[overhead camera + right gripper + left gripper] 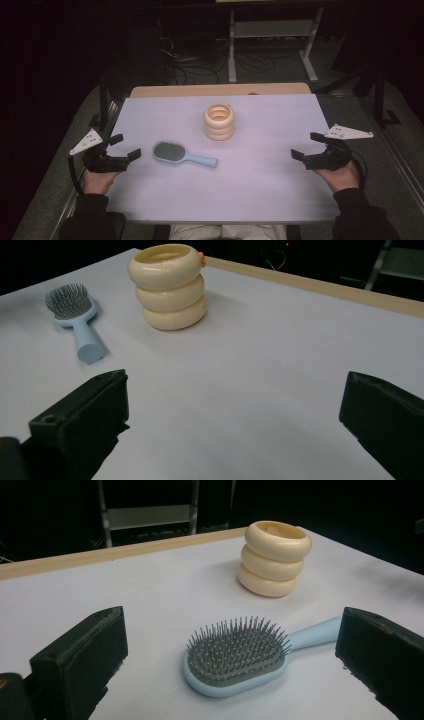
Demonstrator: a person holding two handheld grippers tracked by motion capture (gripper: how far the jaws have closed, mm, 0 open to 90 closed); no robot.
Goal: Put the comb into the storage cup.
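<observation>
A light blue hairbrush (pixel 183 154) with grey bristles lies flat on the white table, its handle pointing right. A cream ribbed cup (pixel 219 121) shaped like three stacked rings stands upright behind it. My left gripper (pixel 125 147) is open at the table's left edge, just left of the brush head (pixel 235 652), holding nothing. My right gripper (pixel 306 145) is open at the right edge, well apart from both objects. In the right gripper view the cup (pixel 169 285) and brush (pixel 75 315) sit far off at upper left.
The white table top (pixel 260 175) has a wooden strip (pixel 220 90) along its far edge. Beyond it stand a metal shelf frame (pixel 272 40) and cables on the dark floor. Broad bare surface lies between the brush and my right gripper.
</observation>
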